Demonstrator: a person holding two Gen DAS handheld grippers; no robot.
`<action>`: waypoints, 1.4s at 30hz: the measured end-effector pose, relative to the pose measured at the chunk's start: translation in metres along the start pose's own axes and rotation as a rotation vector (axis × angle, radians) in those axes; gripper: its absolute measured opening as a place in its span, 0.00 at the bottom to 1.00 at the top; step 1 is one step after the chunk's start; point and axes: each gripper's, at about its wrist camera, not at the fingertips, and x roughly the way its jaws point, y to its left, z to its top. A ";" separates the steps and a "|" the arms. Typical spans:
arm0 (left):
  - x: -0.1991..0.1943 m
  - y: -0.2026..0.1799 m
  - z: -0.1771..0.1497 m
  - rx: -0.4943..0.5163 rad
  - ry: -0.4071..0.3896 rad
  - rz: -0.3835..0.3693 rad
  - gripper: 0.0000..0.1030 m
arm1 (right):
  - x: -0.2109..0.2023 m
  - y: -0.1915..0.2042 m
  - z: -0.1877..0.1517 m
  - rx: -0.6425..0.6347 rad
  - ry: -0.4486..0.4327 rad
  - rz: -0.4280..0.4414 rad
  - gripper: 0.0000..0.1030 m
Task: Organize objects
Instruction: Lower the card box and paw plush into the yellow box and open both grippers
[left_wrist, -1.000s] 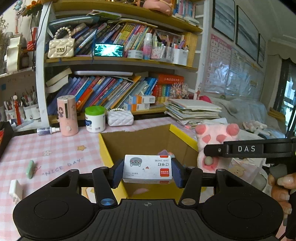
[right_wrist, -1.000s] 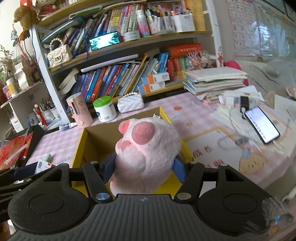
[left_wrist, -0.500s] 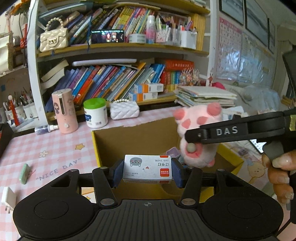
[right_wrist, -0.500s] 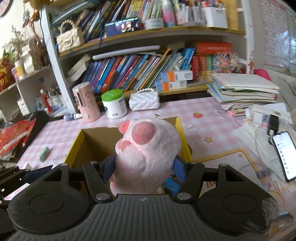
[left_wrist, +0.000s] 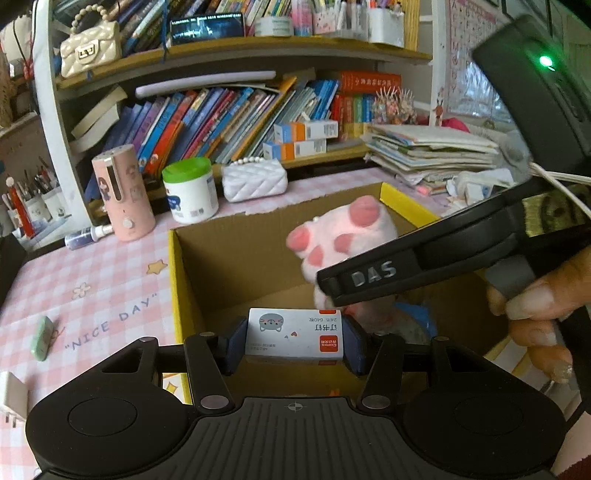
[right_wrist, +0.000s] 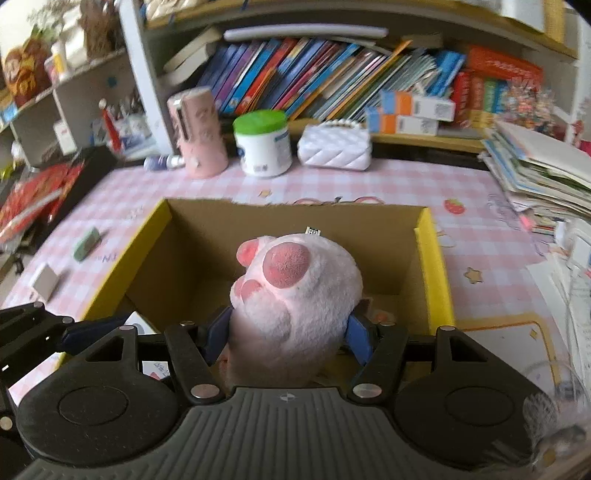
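Over the cardboard box (left_wrist: 258, 258), the left gripper (left_wrist: 295, 341) pinches a staple box (left_wrist: 291, 336) while, at two o'clock, the right gripper (right_wrist: 288, 332) squeezes a plush paw (right_wrist: 295, 291).

Item count: one cardboard box (right_wrist: 430, 266), one plush paw (right_wrist: 295, 291), one staple box (left_wrist: 295, 338), one green-lidded jar (right_wrist: 264, 144), two quilted handbags (left_wrist: 255, 179) (left_wrist: 90, 48), one green eraser (left_wrist: 43, 338).

Green-lidded jar (left_wrist: 190, 189) beside quilted purse (left_wrist: 255, 179)
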 end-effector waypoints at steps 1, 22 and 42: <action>0.002 0.000 0.000 0.000 0.008 0.003 0.50 | 0.004 0.002 0.002 -0.014 0.011 0.007 0.60; 0.019 0.000 0.000 0.006 0.059 0.032 0.52 | 0.047 0.009 0.014 -0.065 0.145 0.035 0.61; -0.020 0.008 0.004 -0.019 -0.098 0.089 0.74 | 0.002 0.005 0.012 0.013 -0.056 -0.006 0.81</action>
